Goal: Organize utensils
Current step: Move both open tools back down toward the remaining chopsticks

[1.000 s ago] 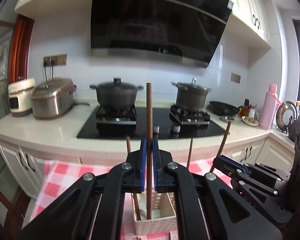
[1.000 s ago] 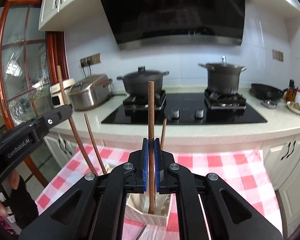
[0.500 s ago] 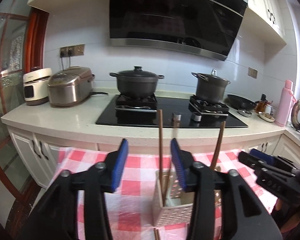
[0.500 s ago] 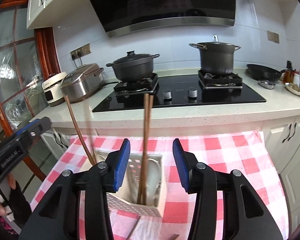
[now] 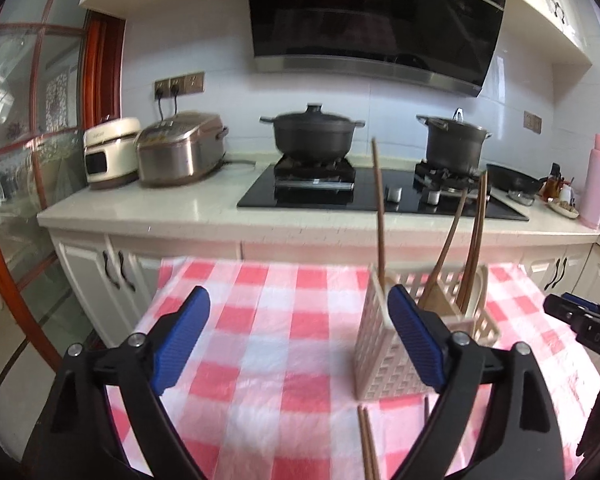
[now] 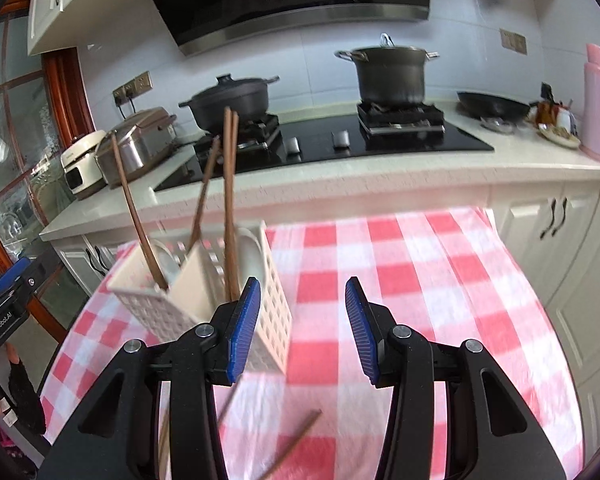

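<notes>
A cream perforated utensil holder [image 5: 384, 354] stands on the red-and-white checked tablecloth [image 5: 268, 320]; it also shows in the right wrist view [image 6: 204, 300]. Several brown wooden chopsticks [image 5: 378, 200] stand upright in it, also seen from the right [image 6: 230, 200], beside white spoons [image 6: 249, 256]. More chopsticks lie on the cloth in front of the holder [image 5: 368, 444] [image 6: 294, 444]. My left gripper [image 5: 300, 336] is open and empty, left of the holder. My right gripper [image 6: 303, 324] is open and empty, just right of the holder.
Behind the table runs a counter [image 5: 148, 208] with a black hob, two dark pots [image 5: 312, 132] [image 5: 454, 144], a rice cooker [image 5: 180, 148] and a pink flask [image 5: 598, 184]. A glass door with a red frame [image 5: 24, 160] is at the left. White cabinets [image 6: 556, 220] stand below the counter.
Both grippers opened and let their chopsticks drop into the holder, then drew back and apart. The left view swung left and the right view swung right of the holder.
</notes>
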{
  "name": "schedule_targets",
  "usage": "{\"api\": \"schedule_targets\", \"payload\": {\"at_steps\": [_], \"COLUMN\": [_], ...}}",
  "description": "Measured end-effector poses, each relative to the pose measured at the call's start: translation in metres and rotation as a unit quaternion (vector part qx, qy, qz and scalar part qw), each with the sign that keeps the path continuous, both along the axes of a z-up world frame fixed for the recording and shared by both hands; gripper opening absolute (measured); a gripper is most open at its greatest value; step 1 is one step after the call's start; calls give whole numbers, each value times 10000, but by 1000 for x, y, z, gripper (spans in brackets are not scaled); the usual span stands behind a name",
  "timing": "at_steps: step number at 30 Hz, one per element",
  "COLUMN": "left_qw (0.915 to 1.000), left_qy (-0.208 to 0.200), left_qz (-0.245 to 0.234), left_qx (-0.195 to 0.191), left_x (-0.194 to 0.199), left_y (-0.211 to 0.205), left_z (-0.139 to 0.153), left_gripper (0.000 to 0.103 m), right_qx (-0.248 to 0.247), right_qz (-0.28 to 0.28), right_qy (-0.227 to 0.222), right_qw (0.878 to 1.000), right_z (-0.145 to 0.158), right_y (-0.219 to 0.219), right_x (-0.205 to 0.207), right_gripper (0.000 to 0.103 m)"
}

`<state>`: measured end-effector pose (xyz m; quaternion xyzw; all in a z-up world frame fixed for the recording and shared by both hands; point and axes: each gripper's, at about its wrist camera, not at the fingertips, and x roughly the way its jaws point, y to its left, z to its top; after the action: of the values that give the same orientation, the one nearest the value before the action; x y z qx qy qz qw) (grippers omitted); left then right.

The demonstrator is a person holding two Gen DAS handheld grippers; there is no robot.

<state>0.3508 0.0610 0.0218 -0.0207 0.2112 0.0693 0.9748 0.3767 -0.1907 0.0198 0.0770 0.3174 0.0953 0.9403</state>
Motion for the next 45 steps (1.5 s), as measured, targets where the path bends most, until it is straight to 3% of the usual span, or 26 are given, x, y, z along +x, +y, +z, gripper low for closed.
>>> {"api": "schedule_targets", "payload": {"at_steps": [8, 16, 26, 35, 38, 40, 42, 45], "left_qw": [9979, 9955, 9945, 9930, 9930, 9930, 9929, 9927], "left_qy": [641, 945, 1005, 1145, 1155, 1161, 1175, 1199], "left_qz": [-71, -63, -55, -193, -181, -159, -144, -131], "left_qx": [-8, 37, 305, 234, 181, 154, 118, 84], "left_x": [-12, -26, -48, -58, -59, -60, -59, -57], "left_y": [4, 5, 0, 3, 5, 7, 9, 10], "left_z": [-55, -93, -108, -116, -117, -117, -117, -117], "left_gripper": [89, 89, 89, 89, 89, 89, 89, 89], "right_qx": [0, -88, -253, -750, -787, -846, -982, -982], "right_qz": [-30, -47, 74, 252, 352, 410, 460, 518], "right_qy": [668, 1157, 1335, 1289, 1247, 1216, 1175, 1176], "right_qw": [9978, 9932, 9907, 9885, 9884, 9881, 9871, 9868], "right_z": [-57, -98, -111, -116, -116, -116, -116, -116], "right_y": [1, 11, 38, 71, 76, 77, 79, 76], "right_x": [-28, -49, -69, -65, -60, -57, -54, -52], "right_gripper": [44, 44, 44, 45, 41, 33, 15, 11]}}
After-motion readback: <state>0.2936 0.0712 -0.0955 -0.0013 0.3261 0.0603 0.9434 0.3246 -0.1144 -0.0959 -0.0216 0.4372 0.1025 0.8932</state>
